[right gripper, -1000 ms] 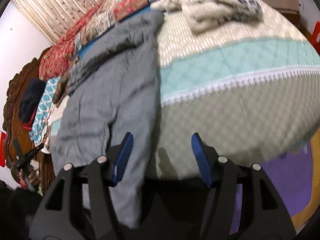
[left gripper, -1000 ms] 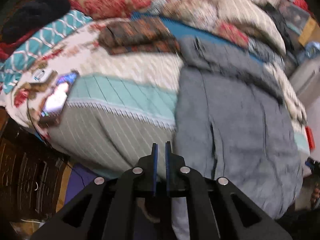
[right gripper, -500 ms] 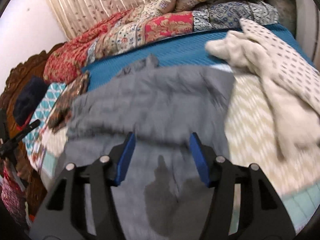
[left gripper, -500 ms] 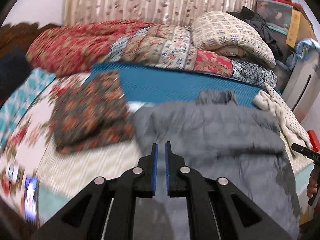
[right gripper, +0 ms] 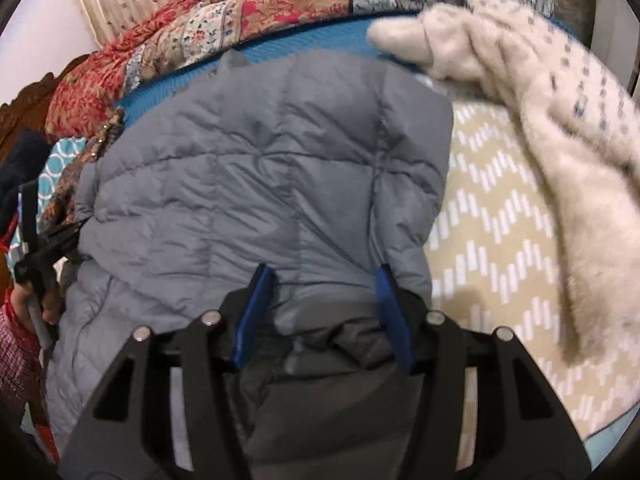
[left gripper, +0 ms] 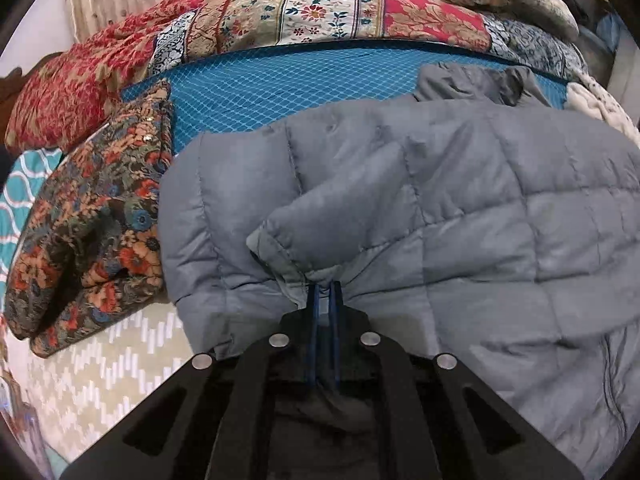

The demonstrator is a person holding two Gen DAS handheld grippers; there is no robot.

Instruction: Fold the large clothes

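A grey quilted puffer jacket point(left gripper: 460, 200) lies spread on the bed and also fills the right wrist view point(right gripper: 260, 168). My left gripper point(left gripper: 324, 286) is shut on a bunched fold of the jacket's edge, which puckers around the blue pads. My right gripper point(right gripper: 320, 276) is open, its blue pads wide apart over the jacket's lower part, with grey fabric between and under them. The left gripper also shows at the left edge of the right wrist view point(right gripper: 44, 248).
A folded floral cloth point(left gripper: 92, 232) lies left of the jacket. A white fuzzy garment point(right gripper: 540, 128) lies to its right. Patchwork quilts point(left gripper: 280, 20) and a blue mat point(left gripper: 280, 80) are behind. The bed cover has a beige zigzag pattern point(right gripper: 500, 220).
Both grippers have moved from the bed's edge in over the jacket. The left gripper now pinches a fold of the jacket. The right gripper stays open.
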